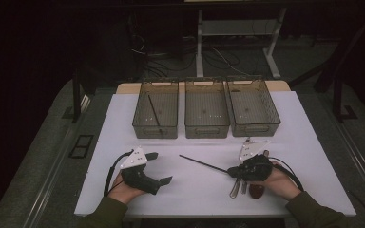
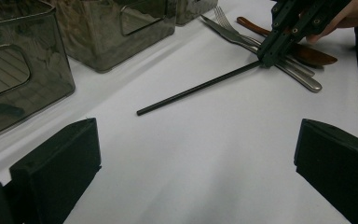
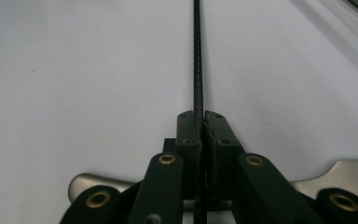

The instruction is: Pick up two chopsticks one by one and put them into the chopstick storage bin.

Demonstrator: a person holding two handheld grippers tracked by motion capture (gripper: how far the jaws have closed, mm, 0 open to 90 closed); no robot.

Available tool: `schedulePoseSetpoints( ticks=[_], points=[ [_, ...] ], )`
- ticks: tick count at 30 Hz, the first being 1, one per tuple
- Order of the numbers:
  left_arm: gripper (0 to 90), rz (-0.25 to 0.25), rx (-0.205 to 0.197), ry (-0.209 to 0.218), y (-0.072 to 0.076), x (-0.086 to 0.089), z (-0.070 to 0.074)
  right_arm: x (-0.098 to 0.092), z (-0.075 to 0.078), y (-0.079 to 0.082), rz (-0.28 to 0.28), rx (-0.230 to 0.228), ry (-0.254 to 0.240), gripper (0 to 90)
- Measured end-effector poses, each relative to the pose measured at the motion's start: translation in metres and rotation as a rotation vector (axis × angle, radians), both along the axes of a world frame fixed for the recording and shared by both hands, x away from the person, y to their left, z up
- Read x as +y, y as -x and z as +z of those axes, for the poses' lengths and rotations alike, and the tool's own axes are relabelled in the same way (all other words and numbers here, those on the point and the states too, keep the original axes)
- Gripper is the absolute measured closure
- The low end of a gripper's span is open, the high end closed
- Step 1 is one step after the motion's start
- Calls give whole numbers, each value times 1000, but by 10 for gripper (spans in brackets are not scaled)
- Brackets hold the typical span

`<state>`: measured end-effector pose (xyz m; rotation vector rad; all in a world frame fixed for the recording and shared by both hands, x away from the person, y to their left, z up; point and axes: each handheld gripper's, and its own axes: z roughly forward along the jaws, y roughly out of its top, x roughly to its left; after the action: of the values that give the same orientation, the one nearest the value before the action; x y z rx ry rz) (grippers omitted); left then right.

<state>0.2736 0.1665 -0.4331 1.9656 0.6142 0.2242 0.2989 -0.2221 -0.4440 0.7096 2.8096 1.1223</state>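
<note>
The right hand-held gripper (image 1: 231,172) has its jaws clamped on one end of a black chopstick (image 1: 202,164), which lies across the white surface (image 1: 309,142); the left hand-held gripper (image 1: 159,167) rests with jaws wide apart, holding nothing

In the right gripper view the black chopstick (image 3: 197,56) runs off the edge at 12 o'clock, its far tip cut off. In the high view the right gripper (image 1: 231,172) hides the cutlery (image 1: 237,187) tops beneath it.
</note>
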Motion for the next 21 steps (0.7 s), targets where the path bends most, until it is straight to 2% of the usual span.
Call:
schedulePoseSetpoints(
  ticks=[21],
  points=[
    [0, -2, 1, 1, 0, 0, 0, -9, 13, -4, -31, -22, -76, 842]
  ],
)
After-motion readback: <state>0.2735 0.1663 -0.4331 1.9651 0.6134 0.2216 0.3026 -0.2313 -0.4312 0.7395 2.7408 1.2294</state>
